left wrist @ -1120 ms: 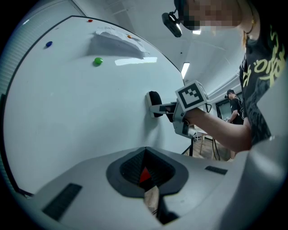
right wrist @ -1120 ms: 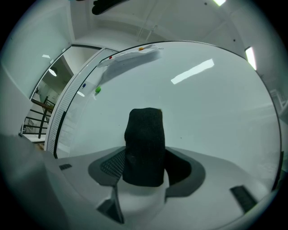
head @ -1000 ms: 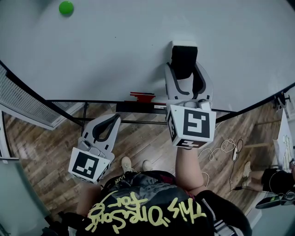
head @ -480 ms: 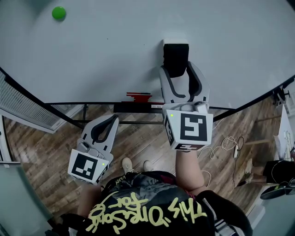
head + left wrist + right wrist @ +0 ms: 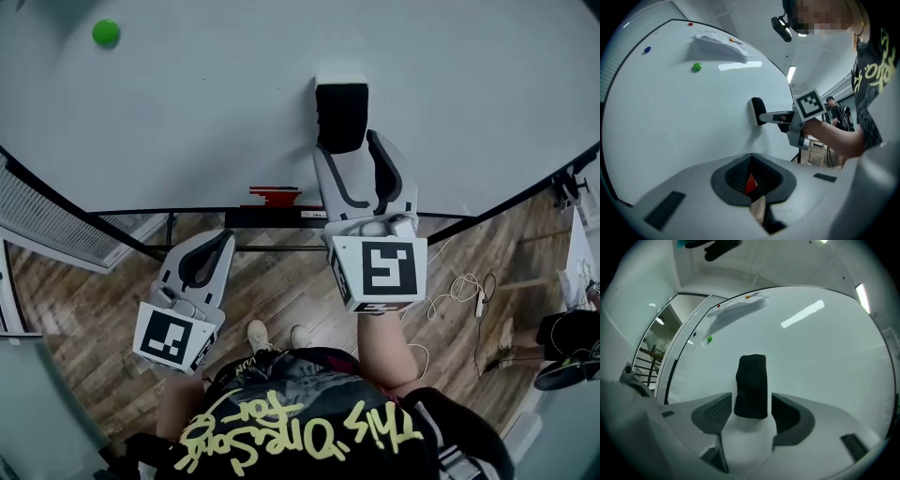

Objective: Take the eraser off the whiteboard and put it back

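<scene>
The black eraser [image 5: 342, 114] sits flat against the whiteboard [image 5: 206, 112], its white backing on the board. My right gripper [image 5: 349, 141] stands open around the eraser's lower end, one jaw on each side. In the right gripper view the eraser [image 5: 751, 385] stands between the two pads with a thin gap on each side of my right gripper [image 5: 751, 405]. The left gripper view shows the eraser [image 5: 756, 111] from the side. My left gripper [image 5: 216, 241] hangs low below the board's edge, shut and empty [image 5: 751, 180].
A green magnet [image 5: 105, 33] sticks to the board at upper left, and a sheet of paper [image 5: 719, 43] hangs near its top. A red item [image 5: 274, 196] lies on the board's ledge. Below are wood floor, cables [image 5: 459, 295] and another person [image 5: 572, 337] at the right.
The right gripper and the eraser now lie further left and higher in the head view. The eraser reaches slightly less deep between the jaws. The left gripper has hardly moved.
</scene>
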`<state>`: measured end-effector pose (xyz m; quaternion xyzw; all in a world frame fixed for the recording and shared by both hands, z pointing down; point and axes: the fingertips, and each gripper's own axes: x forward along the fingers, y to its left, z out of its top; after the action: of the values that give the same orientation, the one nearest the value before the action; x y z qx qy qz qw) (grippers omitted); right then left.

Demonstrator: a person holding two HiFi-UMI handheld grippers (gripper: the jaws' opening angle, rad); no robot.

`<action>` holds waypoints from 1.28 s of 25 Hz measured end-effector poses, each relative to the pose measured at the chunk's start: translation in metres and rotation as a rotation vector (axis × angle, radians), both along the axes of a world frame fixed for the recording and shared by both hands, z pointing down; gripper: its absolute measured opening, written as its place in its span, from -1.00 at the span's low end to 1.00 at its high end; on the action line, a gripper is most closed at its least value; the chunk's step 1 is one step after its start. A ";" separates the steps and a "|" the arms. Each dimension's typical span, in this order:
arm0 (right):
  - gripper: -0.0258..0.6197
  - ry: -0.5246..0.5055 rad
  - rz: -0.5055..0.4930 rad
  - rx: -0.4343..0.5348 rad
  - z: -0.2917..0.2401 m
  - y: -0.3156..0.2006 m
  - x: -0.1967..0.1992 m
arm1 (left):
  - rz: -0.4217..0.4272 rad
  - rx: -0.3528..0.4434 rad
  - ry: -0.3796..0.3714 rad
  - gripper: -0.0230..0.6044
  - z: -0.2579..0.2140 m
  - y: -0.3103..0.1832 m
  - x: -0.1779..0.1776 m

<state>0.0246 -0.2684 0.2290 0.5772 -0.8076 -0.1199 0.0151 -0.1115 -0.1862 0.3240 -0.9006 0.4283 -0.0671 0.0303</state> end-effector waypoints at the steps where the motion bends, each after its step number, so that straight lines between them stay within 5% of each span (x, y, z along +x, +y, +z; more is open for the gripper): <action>1: -0.15 -0.001 -0.004 -0.001 0.001 0.001 0.000 | 0.000 -0.001 0.000 -0.91 0.000 0.000 0.001; 23: -0.15 0.033 -0.061 -0.103 0.041 0.018 0.002 | -0.004 0.005 -0.009 -0.91 -0.002 0.004 0.017; 32: -0.15 0.049 -0.127 -0.076 0.050 0.027 -0.004 | -0.010 0.003 -0.014 -0.91 -0.001 0.006 0.024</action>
<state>0.0202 -0.2418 0.2794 0.5206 -0.8460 -0.1039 0.0491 -0.0877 -0.1805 0.3234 -0.8979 0.4327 -0.0728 0.0344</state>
